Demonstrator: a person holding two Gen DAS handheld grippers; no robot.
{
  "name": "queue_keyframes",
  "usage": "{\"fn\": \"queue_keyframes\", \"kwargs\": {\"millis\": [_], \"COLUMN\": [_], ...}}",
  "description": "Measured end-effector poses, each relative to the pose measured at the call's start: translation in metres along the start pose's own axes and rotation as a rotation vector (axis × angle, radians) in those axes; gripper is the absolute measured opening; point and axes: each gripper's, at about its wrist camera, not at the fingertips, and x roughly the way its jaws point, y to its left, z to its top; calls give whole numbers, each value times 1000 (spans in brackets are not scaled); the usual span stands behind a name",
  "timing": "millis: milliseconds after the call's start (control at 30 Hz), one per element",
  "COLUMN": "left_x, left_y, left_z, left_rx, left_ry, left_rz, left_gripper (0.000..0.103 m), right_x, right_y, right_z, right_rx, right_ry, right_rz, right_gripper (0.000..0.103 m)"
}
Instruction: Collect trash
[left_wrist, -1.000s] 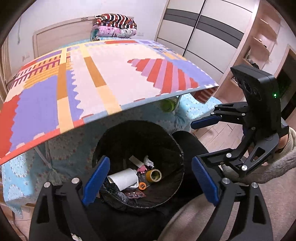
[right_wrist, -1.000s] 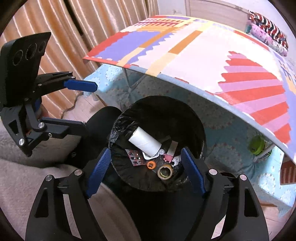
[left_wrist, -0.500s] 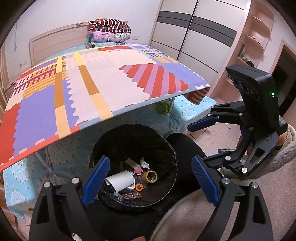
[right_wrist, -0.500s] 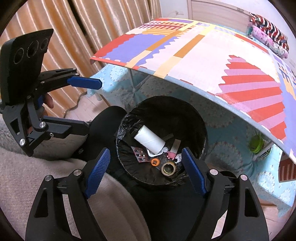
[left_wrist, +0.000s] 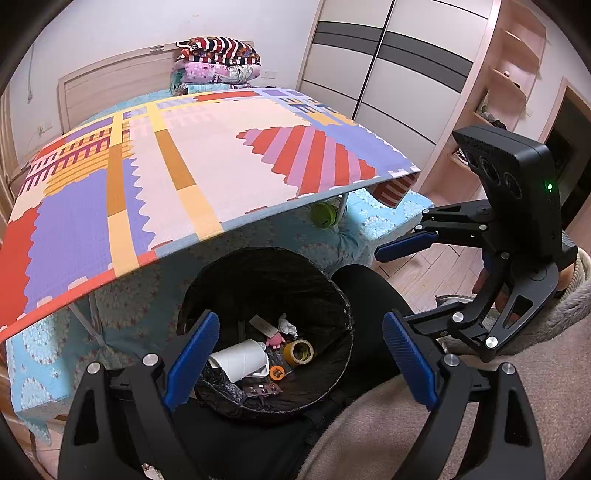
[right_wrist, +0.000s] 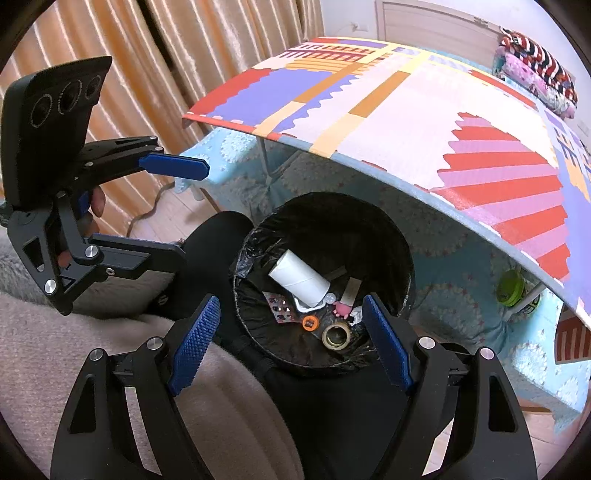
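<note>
A black trash bin (left_wrist: 334, 295) (right_wrist: 402, 273) stands in front of the person's knees, below the table edge. In it lie a white paper roll (left_wrist: 240, 360) (right_wrist: 299, 278), a tape ring (left_wrist: 299, 350) (right_wrist: 336, 336), a pink toy (left_wrist: 275, 339), an orange cap (right_wrist: 309, 322) and a blister pack (right_wrist: 279, 308). My left gripper (left_wrist: 299, 360) is open and empty above the bin. My right gripper (right_wrist: 290, 341) is open and empty above the bin's near rim. Each gripper shows in the other's view, the right one (left_wrist: 402, 247) and the left one (right_wrist: 173, 166).
A colourful foam mat (left_wrist: 184, 166) covers a folding table over a blue-sheeted bed (left_wrist: 48, 354). A green object (left_wrist: 323, 216) sits under the table. Folded blankets (left_wrist: 218, 61) lie at the far end. Wardrobe (left_wrist: 369, 74) right, curtains (right_wrist: 147, 55) left, wooden floor (left_wrist: 424, 266).
Both grippers have risen and drawn back from the bin, which now looks smaller and lower in both views. Both stay open and empty.
</note>
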Motion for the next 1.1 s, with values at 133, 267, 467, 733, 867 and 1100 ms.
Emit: {"fn": "queue_keyframes", "kwargs": {"millis": [133, 267, 467, 733, 867, 1100], "left_x": [0, 0, 0, 0, 0, 0], "left_y": [0, 0, -1, -1, -1, -1], "left_z": [0, 0, 0, 0, 0, 0], "left_rx": [1, 1, 0, 0, 1, 1], "left_ry": [-1, -1, -1, -1, -3, -3], "left_rz": [0, -2, -5, -6, -7, -8], "left_gripper": [87, 87, 87, 87, 87, 87], "right_x": [0, 0, 0, -1, -1, -2], "right_y": [0, 0, 0, 0, -1, 0], "right_z": [0, 0, 0, 1, 2, 3], "right_rx": [0, 0, 1, 1, 1, 1], "right_ry": [0, -1, -2, -6, -9, -12], "right_rz": [-1, 0, 1, 2, 1, 2], "right_gripper": [79, 79, 79, 79, 79, 79]}}
